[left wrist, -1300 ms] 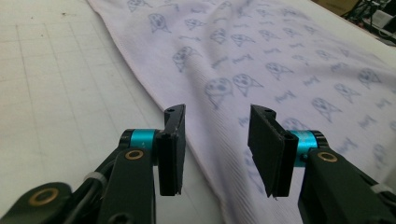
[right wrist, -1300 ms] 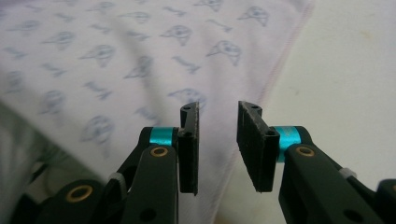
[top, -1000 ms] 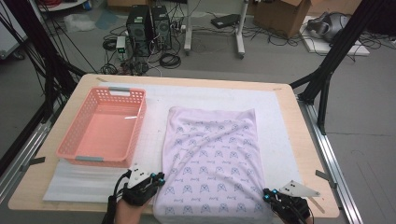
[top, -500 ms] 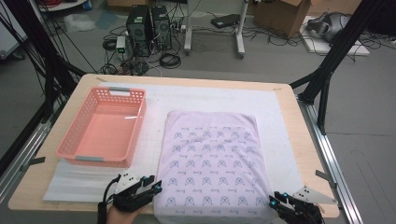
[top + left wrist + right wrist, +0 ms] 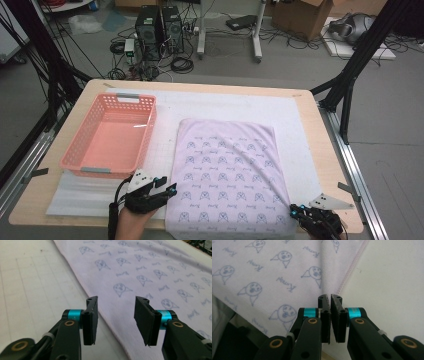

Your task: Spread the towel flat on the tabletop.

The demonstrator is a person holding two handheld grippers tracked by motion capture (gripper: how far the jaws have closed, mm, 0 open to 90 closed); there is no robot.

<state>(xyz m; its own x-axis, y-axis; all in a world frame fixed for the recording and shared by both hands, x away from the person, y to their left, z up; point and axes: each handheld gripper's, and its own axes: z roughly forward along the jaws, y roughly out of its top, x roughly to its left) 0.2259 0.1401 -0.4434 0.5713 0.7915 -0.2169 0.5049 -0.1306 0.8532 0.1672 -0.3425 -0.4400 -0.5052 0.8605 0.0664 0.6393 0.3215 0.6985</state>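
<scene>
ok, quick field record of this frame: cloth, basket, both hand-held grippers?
cloth: lilac, printed, spread flat on the white mat
basket: pink, empty, left of the cloth, apart from it
left hand-held gripper: open, above the cloth's left edge
right hand-held gripper: jaws shut, nothing seen between them, at the cloth's near right corner

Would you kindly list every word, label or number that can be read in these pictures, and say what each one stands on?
Small cursive word, repeated between the printed dog faces on the lilac cloth: too blurred and tilted to read with certainty.
Pink basket: no text.
White gridded mat: lines, no numbers.
Left gripper and right gripper: no markings legible.
</scene>
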